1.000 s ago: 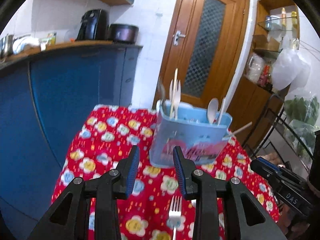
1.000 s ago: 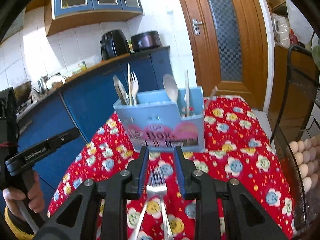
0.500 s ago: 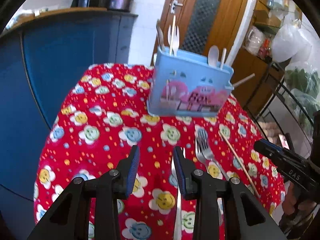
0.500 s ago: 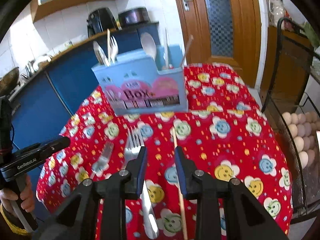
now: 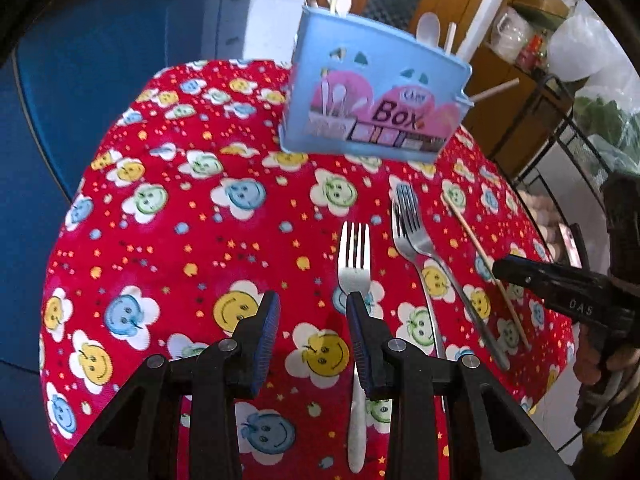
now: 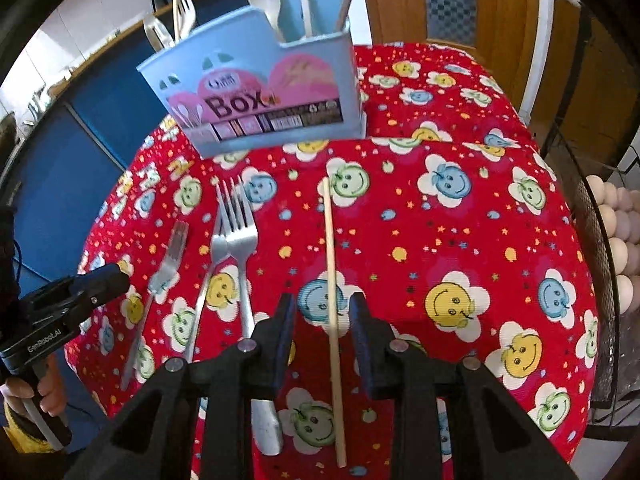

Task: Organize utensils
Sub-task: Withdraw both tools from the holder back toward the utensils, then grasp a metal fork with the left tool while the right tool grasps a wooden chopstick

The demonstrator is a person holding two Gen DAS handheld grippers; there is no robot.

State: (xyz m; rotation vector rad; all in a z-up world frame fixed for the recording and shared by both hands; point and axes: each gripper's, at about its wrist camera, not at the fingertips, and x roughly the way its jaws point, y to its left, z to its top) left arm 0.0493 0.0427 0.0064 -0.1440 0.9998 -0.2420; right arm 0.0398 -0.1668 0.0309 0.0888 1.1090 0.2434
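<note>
A blue utensil box (image 5: 376, 92) (image 6: 256, 92) holding spoons, forks and sticks stands at the far side of the red smiley tablecloth (image 5: 192, 240). A white-handled fork (image 5: 354, 256) (image 6: 168, 264) lies just ahead of my open, empty left gripper (image 5: 312, 304), near its right finger. Two overlapping steel forks (image 5: 412, 228) (image 6: 234, 236) lie to its right. A wooden chopstick (image 6: 331, 264) (image 5: 484, 264) lies between the fingers of my open right gripper (image 6: 322, 304), which hovers over it.
Blue kitchen cabinets (image 5: 100, 60) stand left of the table. A wooden door (image 6: 500, 8) is behind it. A wire rack with eggs (image 6: 616, 240) stands close on the right, and shelves with bags (image 5: 580, 40) behind that.
Both grippers have tilted down and moved closer to the tablecloth. The right gripper has come over the chopstick. The left has come up to the white-handled fork.
</note>
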